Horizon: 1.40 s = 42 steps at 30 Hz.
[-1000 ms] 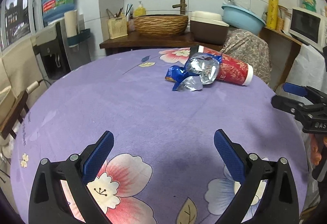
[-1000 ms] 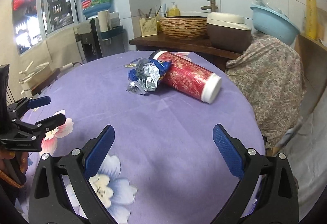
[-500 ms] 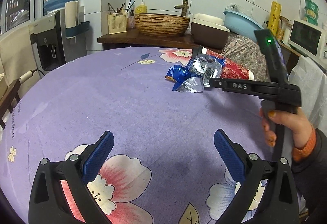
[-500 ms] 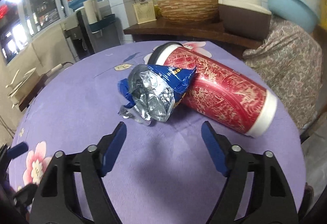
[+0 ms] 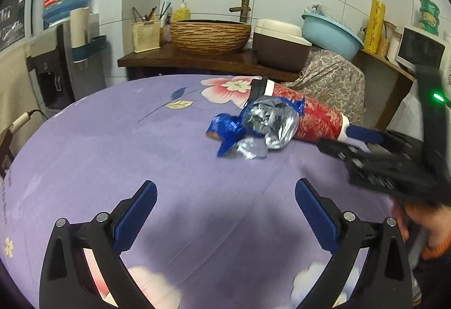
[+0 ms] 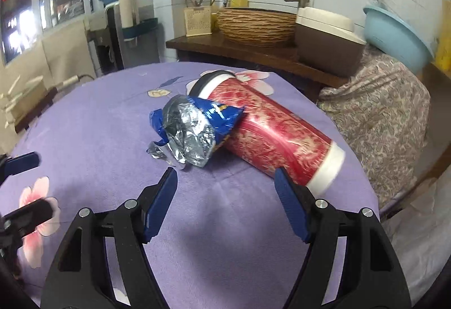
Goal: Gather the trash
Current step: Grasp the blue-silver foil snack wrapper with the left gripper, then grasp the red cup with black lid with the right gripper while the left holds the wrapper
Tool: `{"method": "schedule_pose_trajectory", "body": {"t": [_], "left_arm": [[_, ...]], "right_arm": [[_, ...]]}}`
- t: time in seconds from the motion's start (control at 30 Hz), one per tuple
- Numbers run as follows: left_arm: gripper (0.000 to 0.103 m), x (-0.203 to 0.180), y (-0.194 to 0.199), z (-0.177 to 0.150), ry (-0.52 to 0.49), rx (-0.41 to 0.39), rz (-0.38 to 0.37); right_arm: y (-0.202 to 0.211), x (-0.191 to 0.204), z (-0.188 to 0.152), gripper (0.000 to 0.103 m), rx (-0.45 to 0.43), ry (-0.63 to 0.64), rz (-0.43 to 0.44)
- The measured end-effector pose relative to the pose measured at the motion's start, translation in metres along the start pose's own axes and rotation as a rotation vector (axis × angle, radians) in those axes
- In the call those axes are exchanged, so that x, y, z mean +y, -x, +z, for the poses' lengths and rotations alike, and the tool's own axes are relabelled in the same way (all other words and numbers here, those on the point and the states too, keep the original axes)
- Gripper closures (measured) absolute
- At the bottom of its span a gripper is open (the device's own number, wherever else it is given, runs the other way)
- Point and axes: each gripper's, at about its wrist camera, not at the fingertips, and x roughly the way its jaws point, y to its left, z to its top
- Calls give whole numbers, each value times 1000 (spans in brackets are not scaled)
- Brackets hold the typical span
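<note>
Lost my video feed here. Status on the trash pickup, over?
Right gripper open, jaws near red canister. Left gripper open, back, empty. Blue foil wrapper leans against canister, untouched. Nothing in the way.

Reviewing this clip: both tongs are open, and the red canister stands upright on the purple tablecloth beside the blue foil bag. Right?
Not quite. The red canister lies on its side, as the right wrist view shows, with the blue foil bag leaning against it. Left tongs and right tongs are both open.
</note>
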Motion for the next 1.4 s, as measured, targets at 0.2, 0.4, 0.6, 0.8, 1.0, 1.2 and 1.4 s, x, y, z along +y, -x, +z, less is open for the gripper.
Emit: {"method": "schedule_pose_trajectory", "body": {"t": [0.2,0.4,0.6,0.8,1.0,1.2,1.4], "left_arm": [[6,-25,-55,29,39,30,26],[34,-24,-89,34,122,85,84],[88,-15,-94,27,142,120,85],[97,-2,-52,19,138,59,44],[97,8,22,-7,121,-27,-1],[97,1,46,-34,87,-75,40],[97,1,46,-35,82,-72,1]], "right_arm": [[34,-14,-22,31,-28,13,-59],[62,-26,-46,31,-26,27,-97],[70,-32,-56,31,-28,16,-97],[64,-32,-54,31,-23,16,-49],[55,-13,-47,24,-14,115,-6],[31,5,-26,17,19,218,-15],[-1,35,12,7,42,452,-94]]}}
